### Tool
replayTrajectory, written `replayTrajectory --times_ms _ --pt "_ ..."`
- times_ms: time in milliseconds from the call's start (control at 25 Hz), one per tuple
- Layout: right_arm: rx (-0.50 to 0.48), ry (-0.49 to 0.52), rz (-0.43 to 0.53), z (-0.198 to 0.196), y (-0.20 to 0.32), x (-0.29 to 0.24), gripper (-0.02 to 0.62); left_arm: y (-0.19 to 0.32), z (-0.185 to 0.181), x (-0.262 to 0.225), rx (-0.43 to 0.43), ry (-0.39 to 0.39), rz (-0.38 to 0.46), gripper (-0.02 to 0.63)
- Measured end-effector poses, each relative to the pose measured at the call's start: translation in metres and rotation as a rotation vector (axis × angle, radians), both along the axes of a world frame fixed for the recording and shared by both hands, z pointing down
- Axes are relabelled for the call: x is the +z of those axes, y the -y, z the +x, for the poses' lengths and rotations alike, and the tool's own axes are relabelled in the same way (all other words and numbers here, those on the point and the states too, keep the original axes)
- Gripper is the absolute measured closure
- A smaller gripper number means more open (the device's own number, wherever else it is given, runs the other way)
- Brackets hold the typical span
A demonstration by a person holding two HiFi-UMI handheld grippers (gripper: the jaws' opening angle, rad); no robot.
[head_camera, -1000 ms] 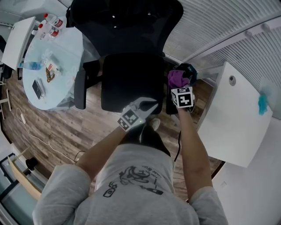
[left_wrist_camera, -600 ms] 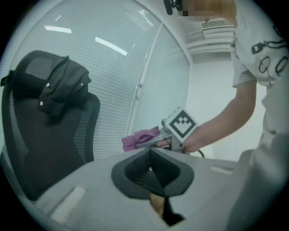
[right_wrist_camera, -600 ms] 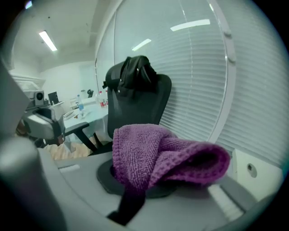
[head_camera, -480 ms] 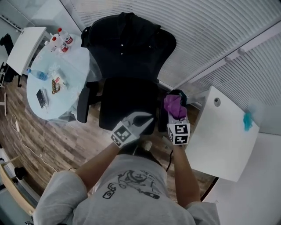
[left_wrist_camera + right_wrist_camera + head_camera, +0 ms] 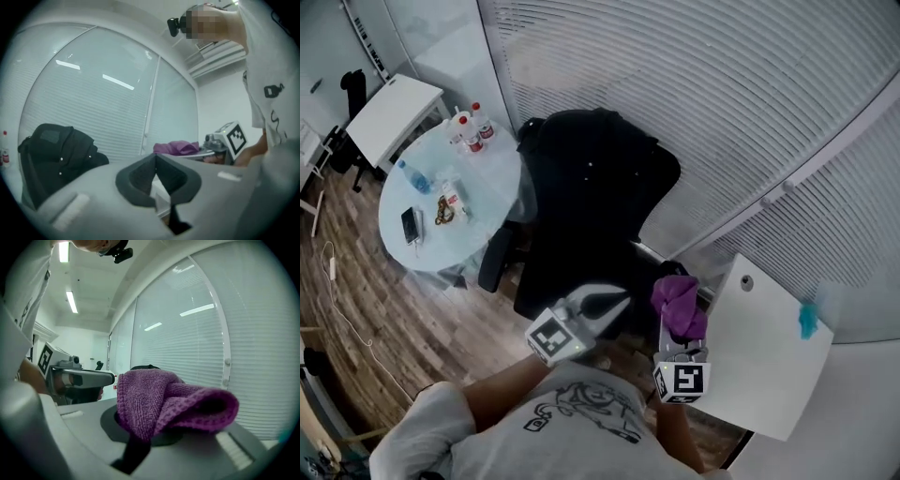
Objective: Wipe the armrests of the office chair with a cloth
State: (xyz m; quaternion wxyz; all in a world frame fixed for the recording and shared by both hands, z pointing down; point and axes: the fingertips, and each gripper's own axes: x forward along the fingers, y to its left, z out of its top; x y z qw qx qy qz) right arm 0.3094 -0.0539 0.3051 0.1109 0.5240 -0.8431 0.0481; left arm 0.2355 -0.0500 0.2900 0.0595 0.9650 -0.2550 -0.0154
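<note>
Cloth point(image 5: 679, 304), purple, is clamped bunched in the right gripper point(image 5: 676, 343). In the right gripper view it is seen held up level against the blinds point(image 5: 187, 333). A second ago it was pressed on the right armrest point(image 5: 672, 271). Now it has been drawn back toward the body and appears lifted off, and the whole chair point(image 5: 581, 202) sits farther away in the head view. This is judged as the pass on that armrest being finished or broken off. The other armrest point(image 5: 492, 259) looks not yet wiped.

The left gripper point(image 5: 609, 302) is held over the seat front, jaws together on nothing.

The white desk point(image 5: 759, 375) edge lies just beside the right gripper, so room is tight there. The round table point(image 5: 412, 253) rim is near the far armrest, with bottles and a phone on it. Open floor point(image 5: 356, 309) is left in front of the chair.
</note>
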Motion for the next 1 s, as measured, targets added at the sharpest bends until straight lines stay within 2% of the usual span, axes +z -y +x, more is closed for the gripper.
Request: replayTrajectory --times_ms 200,320,680,1000 --pt "-0.044 -0.013 0.028 -0.012 -0.010 -0.016 0.563 -0.013 -0.009 -0.022 -0.049 -0.022 0.024 0.604" --pt "-0.103 -0.012 0.041 -0.028 -0.020 -0.020 0.563 -0.026 -0.025 -0.031 -0.112 -0.046 0.019 0.604" --pt "-0.396 0.007 0.076 -0.106 -0.079 -0.063 0.563 -0.094 -0.088 -0.064 -0.402 -0.060 -0.002 0.604" --pt "-0.623 0.038 0.070 -0.203 -0.111 -0.045 0.563 -0.135 -0.175 -0.053 -0.625 -0.041 0.015 0.604"
